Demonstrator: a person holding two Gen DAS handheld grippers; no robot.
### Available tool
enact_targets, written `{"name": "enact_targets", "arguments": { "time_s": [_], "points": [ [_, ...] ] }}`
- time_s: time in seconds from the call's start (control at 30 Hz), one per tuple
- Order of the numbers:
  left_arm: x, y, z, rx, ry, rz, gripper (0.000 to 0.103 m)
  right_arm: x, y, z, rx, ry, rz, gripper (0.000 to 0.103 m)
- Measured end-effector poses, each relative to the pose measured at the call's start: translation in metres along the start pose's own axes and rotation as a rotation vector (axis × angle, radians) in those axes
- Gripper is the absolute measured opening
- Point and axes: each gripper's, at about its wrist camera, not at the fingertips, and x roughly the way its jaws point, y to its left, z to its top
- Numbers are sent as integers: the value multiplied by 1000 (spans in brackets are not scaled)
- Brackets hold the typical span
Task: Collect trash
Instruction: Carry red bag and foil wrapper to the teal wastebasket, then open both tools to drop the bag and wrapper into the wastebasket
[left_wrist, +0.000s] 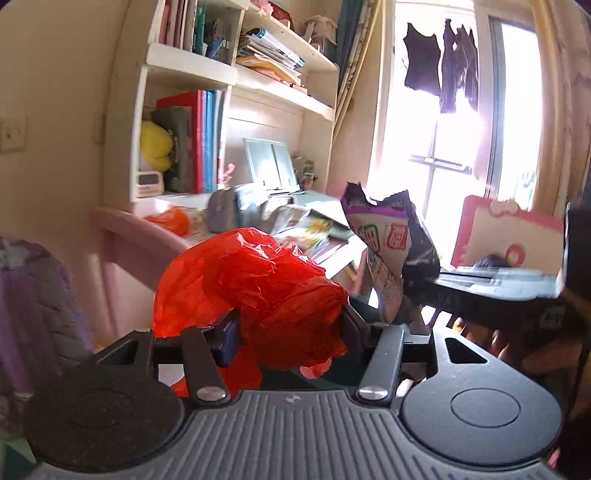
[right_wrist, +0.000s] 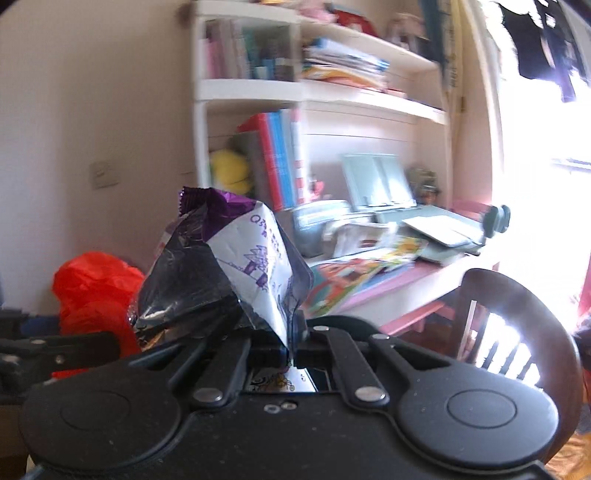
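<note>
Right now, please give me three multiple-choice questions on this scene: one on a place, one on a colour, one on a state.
1. Where does the yellow plush toy sit?
A. in a shelf compartment beside upright books
B. on the chair seat
C. on the windowsill

2. What colour is the plastic bag between the left fingers?
A. green
B. red
C. white

3. How is the right gripper?
A. wide open, holding nothing
B. shut on the snack wrapper
C. shut on a book

Answers:
1 A: the yellow plush toy sits in the shelf next to the books.
2 B: the plastic bag in the left gripper is red.
3 B: the right gripper pinches the snack wrapper.
</note>
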Motion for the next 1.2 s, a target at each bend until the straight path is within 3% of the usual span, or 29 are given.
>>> {"name": "enact_targets", "arguments": {
  "time_s": [0.2, 0.63, 1.0, 1.07, 1.13, 1.2],
  "points": [
    [54, -18, 18, -104, 34, -64, 54, 31, -46, 1, 87, 23, -63, 2],
    [173, -36, -2, 2, 206, 43, 55, 98, -69, -36, 63, 172, -93, 5],
    [216, -43, -27, 114, 383, 91, 57, 123, -63, -50, -20, 309, -141, 21],
    [219, -46, -29, 143, 410, 102, 58, 124, -63, -51, -23, 334, -147, 29],
    [222, -48, -31, 159, 438, 110, 62, 124, -63, -53, -26, 357, -149, 38],
    [222, -49, -33, 168, 454, 114, 66, 124, -62, -53, -43, 369, -155, 39]
  ]
}}
